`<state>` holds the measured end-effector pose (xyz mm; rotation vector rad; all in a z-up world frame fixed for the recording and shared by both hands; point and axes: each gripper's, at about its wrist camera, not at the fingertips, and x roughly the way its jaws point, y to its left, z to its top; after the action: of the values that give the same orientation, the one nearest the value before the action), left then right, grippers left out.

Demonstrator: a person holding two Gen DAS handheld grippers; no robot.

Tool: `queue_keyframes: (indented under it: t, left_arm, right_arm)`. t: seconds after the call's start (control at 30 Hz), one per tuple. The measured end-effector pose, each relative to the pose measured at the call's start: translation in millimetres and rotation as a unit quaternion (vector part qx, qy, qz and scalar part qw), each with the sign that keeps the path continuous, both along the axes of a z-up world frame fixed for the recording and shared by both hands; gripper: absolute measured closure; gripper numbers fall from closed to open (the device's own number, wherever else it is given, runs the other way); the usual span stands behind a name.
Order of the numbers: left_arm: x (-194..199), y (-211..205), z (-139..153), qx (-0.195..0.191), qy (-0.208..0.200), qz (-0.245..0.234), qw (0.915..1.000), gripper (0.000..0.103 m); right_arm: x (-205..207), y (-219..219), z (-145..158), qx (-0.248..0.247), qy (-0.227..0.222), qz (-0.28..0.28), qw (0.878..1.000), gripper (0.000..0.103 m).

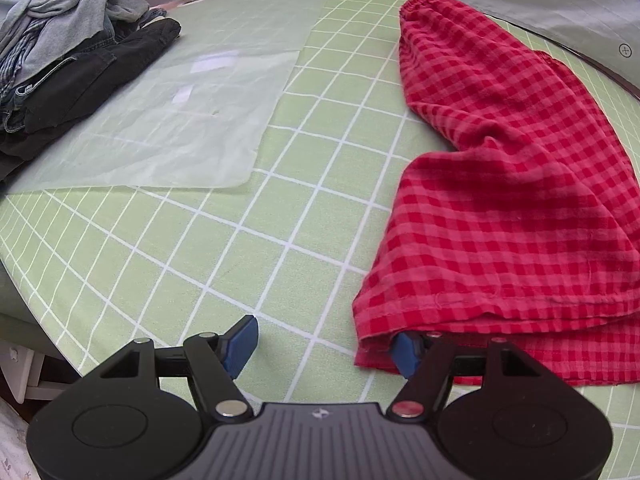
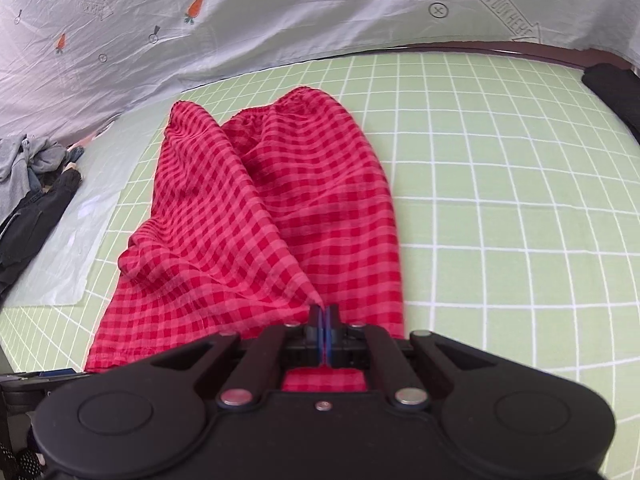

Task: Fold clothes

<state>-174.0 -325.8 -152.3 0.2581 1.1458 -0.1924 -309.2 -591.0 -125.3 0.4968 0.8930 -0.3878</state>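
Presently the right gripper (image 2: 325,326) has its two blue pads pressed together on a pinched fold of the red checked garment (image 2: 264,216). The cloth rises to a small peak at the pads and runs away from them in taut creases. A strip of the same cloth shows behind the pads, between the black finger arms.

The left gripper (image 1: 324,346) stands with its jaws wide apart. Its left blue pad (image 1: 240,346) is clear of all cloth, above the bare green gridded sheet (image 1: 280,208). Its right pad (image 1: 406,354) is tucked under the near hem corner of the garment and touches it; the pads do not press the cloth between them.

The garment lies spread on the gridded sheet, elastic waistband at the far end, hem nearest the grippers. A translucent plastic sheet (image 1: 180,120) lies flat to the left, well apart from the garment. A pile of dark and grey clothes (image 1: 68,56) rests at that sheet's far-left edge.
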Motion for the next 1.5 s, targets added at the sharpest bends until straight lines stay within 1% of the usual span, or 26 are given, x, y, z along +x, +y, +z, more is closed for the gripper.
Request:
queue_keyframes:
  t: [0.27,0.37,0.5,0.57,0.67,0.73,0.77,0.83,0.87,0.93,0.97,1.03,1.07,1.1,1.13,1.17,1.2,1.23,1.33,1.47,1.5]
  left_arm:
    - [-2,6,-1,0.002,0.0,-0.005,1.0,0.033]
    - [-2,9,0,0.003,0.005,-0.005,1.0,0.033]
    - [-6,12,3,0.016,0.002,-0.014,0.9998,0.033]
    - [-6,14,2,0.018,0.006,-0.014,0.9997,0.033]
    - [-7,20,3,0.015,0.01,-0.007,0.9998,0.033]
    - [-7,24,5,0.013,0.011,0.0,0.9999,0.034]
    - [-7,27,6,0.012,0.011,0.003,0.9999,0.034]
    - [-6,31,10,0.011,0.011,0.007,0.9999,0.034]
    - [-6,33,14,0.011,0.011,0.008,0.9998,0.034]
    - [-1,37,24,0.005,0.004,0.011,0.9999,0.034]
    - [2,38,29,0.002,0.0,0.012,0.9999,0.034]
    - [14,41,37,-0.004,-0.012,0.018,0.9998,0.034]
    - [22,41,41,-0.005,-0.017,0.019,0.9997,0.034]
    - [31,42,43,-0.005,-0.021,0.02,0.9996,0.034]
    - [39,41,44,-0.007,-0.022,0.02,0.9995,0.034]
    - [47,41,45,-0.009,-0.023,0.02,0.9995,0.034]
    - [56,39,46,-0.013,-0.021,0.019,0.9995,0.034]
    - [64,37,46,-0.016,-0.019,0.016,0.9996,0.034]
    - [84,25,48,-0.018,-0.018,-0.004,0.9997,0.034]
    - [109,7,48,-0.022,-0.022,-0.038,0.9988,0.034]
    - [118,1,48,-0.024,-0.022,-0.045,0.9984,0.034]
  right_arm:
    - [-32,11,10,0.022,0.001,-0.038,0.999,0.101]
    - [-37,15,1,0.03,0.02,-0.049,0.998,0.101]
    - [-41,21,-9,0.025,0.044,-0.061,0.997,0.101]
    - [-49,20,-16,0.029,0.056,-0.06,0.996,0.101]
    - [-50,23,-28,0.038,0.067,-0.062,0.995,0.1]
    - [-49,28,-30,0.03,0.064,-0.058,0.996,0.1]
    - [-49,31,-28,0.028,0.064,-0.056,0.996,0.096]
    - [-47,32,-24,0.02,0.063,-0.06,0.996,0.083]
    - [-47,31,-20,0.016,0.06,-0.064,0.996,0.072]
    - [-46,28,-13,0.01,0.051,-0.073,0.996,0.068]
    - [-46,24,-8,0.01,0.043,-0.079,0.996,0.062]
    - [-40,20,1,0.0,0.032,-0.094,0.995,0.046]
    - [-34,19,5,-0.009,0.026,-0.096,0.995,0.03]
    - [-26,19,8,-0.02,0.019,-0.093,0.995,0.021]
    - [-18,19,11,-0.031,0.012,-0.089,0.995,0.019]
    - [-11,18,14,-0.042,0.006,-0.086,0.995,0.014]
    - [-1,19,17,-0.054,0.002,-0.08,0.995,0.006]
    - [9,21,19,-0.067,0.001,-0.073,0.995,0.002]
    - [41,25,25,-0.095,-0.01,-0.059,0.994,0.0]
    - [80,23,27,-0.103,-0.043,-0.045,0.993,0.0]
    - [91,22,26,-0.104,-0.044,-0.041,0.993,0.0]
